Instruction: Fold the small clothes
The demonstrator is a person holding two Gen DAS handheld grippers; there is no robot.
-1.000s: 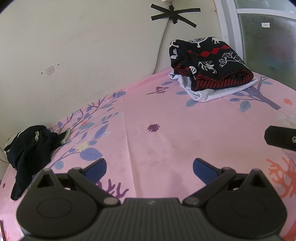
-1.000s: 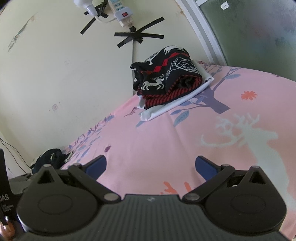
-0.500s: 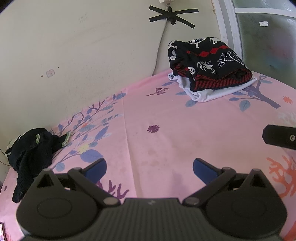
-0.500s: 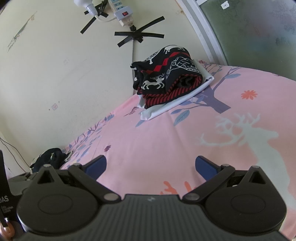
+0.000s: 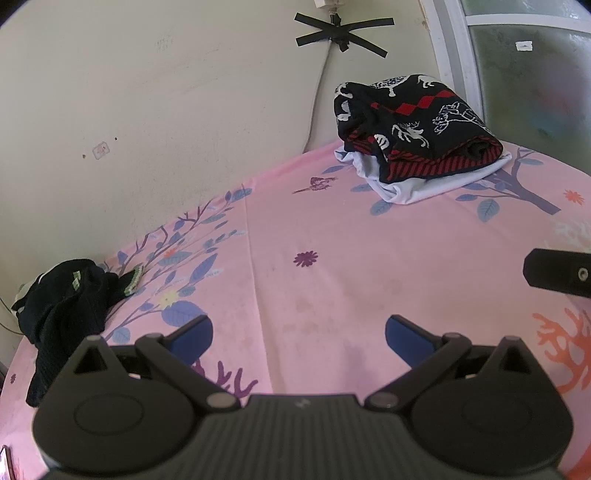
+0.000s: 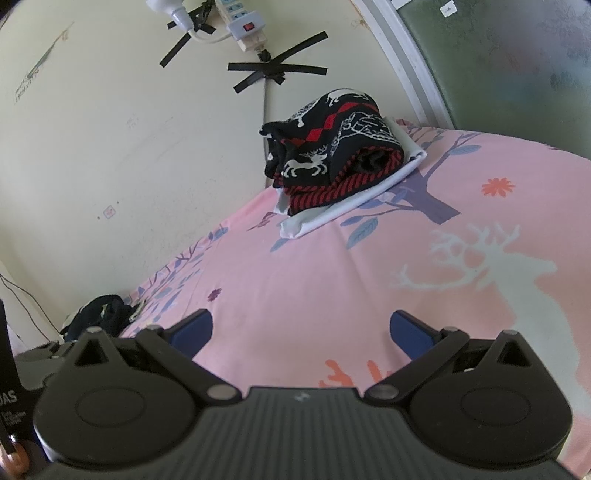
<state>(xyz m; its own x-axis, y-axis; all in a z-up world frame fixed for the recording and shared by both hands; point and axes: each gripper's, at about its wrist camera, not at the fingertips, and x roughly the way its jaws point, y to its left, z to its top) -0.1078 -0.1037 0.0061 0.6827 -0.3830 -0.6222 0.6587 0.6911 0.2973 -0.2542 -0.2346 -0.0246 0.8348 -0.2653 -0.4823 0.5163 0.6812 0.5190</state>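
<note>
Both tools are being held wide apart and empty above the pink bedsheet [image 5: 369, 258]; the left tool [image 5: 299, 332] is being kept over the near middle of the bed, and the right tool [image 6: 301, 328] is being kept just to its right, one black part of it being shown at the right edge of the left view. Nothing is being gripped by either; blue pads [image 5: 192, 334] are being seen on the inner faces of the fingers.

A crumpled dark garment [image 5: 62, 314], black with a pale green striped edge, is being left unfolded at the far left edge of the bed, well apart from both tools; it lies left of and beyond the left tool, which is judged the nearer, so the coming reach is judged to fall to that side. Its long axis is being run roughly near-to-far along the bed's left edge.

A folded pile is being kept at the far right by the wall: a black reindeer-patterned knit [image 5: 413, 125] with red stripes on top of a white garment [image 5: 417, 184].

Letters reading "AS" are being made out on a black strip [image 6: 7, 373] at the left edge of the right view; a power strip [image 6: 243, 26] is being held to the wall with black tape [image 6: 277, 72].
</note>
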